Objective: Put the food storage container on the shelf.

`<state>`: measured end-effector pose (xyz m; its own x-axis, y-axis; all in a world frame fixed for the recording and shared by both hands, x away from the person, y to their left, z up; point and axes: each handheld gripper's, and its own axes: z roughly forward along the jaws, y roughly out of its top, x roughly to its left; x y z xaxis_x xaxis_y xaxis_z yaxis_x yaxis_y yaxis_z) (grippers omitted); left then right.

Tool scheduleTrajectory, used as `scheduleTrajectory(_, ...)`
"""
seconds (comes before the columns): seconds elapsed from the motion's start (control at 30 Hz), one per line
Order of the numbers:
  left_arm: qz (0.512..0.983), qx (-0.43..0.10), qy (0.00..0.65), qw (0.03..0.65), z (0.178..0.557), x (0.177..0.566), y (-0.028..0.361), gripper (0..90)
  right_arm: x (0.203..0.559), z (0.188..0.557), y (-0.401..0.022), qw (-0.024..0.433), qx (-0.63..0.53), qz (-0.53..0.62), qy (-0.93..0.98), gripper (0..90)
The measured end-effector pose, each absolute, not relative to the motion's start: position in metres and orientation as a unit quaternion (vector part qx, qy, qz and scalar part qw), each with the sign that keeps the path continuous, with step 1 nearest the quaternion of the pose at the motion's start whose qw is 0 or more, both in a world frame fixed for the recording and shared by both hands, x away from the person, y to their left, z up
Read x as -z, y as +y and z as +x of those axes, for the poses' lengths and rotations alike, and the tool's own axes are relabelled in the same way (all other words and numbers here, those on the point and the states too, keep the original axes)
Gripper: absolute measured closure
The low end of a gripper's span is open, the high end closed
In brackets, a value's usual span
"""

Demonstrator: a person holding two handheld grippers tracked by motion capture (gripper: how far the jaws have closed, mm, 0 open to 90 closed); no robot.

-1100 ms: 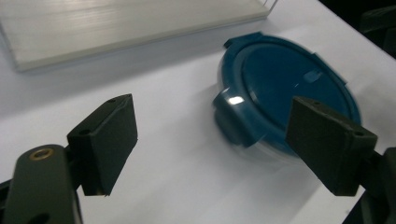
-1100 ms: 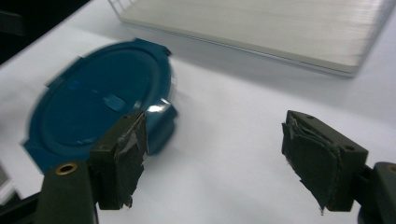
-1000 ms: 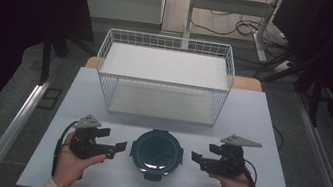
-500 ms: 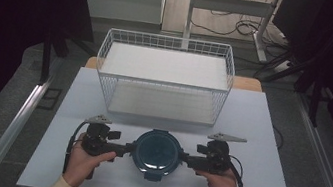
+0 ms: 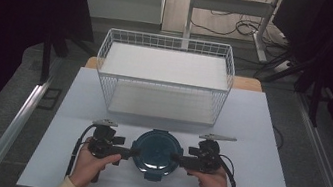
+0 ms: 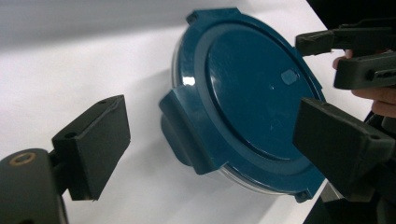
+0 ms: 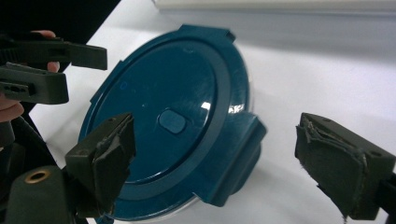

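Round blue-lidded container on white table, at 6 o'clock from wire basket. Left gripper at 9, right gripper at 3, both agape around latch tabs.

Round blue container between two tools, white wire basket behind, white table

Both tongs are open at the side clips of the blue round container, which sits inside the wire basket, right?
Not quite. The container sits on the white table in front of the wire basket, as the high view shows. Both tongs, left and right, are open at its side clips.
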<state>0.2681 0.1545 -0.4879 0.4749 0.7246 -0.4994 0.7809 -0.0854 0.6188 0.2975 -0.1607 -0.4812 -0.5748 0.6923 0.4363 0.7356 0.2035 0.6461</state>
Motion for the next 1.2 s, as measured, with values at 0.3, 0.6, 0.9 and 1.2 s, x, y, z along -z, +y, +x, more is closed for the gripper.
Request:
scheduleTrajectory(0.3, 0.72, 0.074, 0.528, 0.444, 0.275, 0.501, 0.153, 10.0, 0.492, 0.3, -0.15, 0.052, 0.424, -0.477, -0.768, 9.9)
scheduleTrajectory(0.6, 0.711, 0.109, 0.526, 0.454, 0.279, 0.508, 0.145, 12.1, 0.501, 0.301, -0.142, 0.082, 0.421, -0.493, -0.757, 9.8)
scheduleTrajectory(0.9, 0.708, 0.139, 0.531, 0.444, 0.284, 0.519, 0.136, 14.8, 0.507, 0.3, -0.138, 0.101, 0.414, -0.51, -0.747, 11.2)
scheduleTrajectory(1.2, 0.685, 0.157, 0.551, 0.45, 0.283, 0.52, 0.142, 21.6, 0.507, 0.303, -0.147, 0.126, 0.423, -0.536, -0.719, 22.2)
